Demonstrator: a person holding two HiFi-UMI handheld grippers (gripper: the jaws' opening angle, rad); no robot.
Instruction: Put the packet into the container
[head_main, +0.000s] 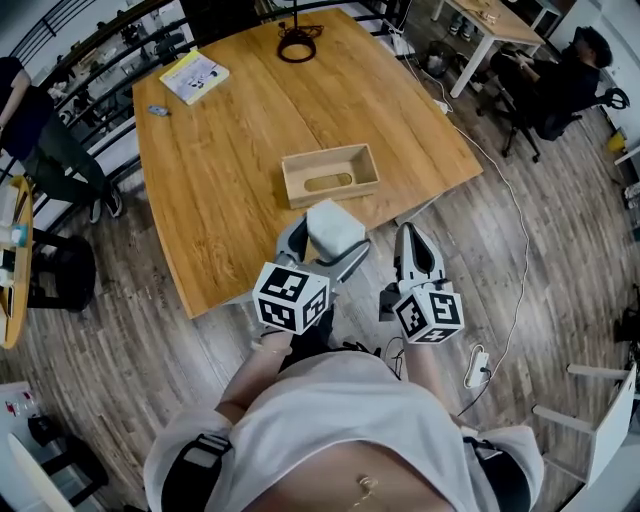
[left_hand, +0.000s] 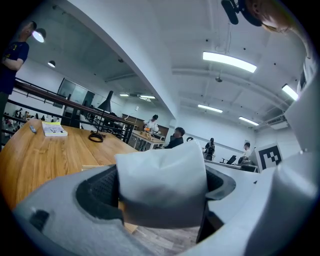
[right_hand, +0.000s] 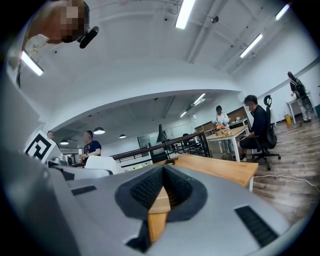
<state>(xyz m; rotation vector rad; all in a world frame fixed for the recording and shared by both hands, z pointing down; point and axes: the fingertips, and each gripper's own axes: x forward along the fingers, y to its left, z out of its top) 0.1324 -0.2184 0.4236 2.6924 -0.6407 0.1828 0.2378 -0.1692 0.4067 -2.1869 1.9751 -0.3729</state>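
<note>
A white packet (head_main: 333, 228) sits between the jaws of my left gripper (head_main: 325, 242), which is shut on it just over the wooden table's near edge. In the left gripper view the packet (left_hand: 162, 175) fills the gap between both pads. The container, an open wooden box (head_main: 290, 182) with a slot in its floor, stands on the table just beyond the packet. My right gripper (head_main: 417, 245) hovers to the right of the left one, off the table's edge, over the floor. Its tips (right_hand: 160, 195) meet with nothing between them.
The wooden table (head_main: 220, 200) also carries a yellow-and-white book (head_main: 194, 76), a small blue object (head_main: 158, 110) and a black coiled cable (head_main: 297, 45) at the far side. A white cord and power strip (head_main: 477, 368) lie on the floor at right. A seated person (head_main: 560, 80) is far right.
</note>
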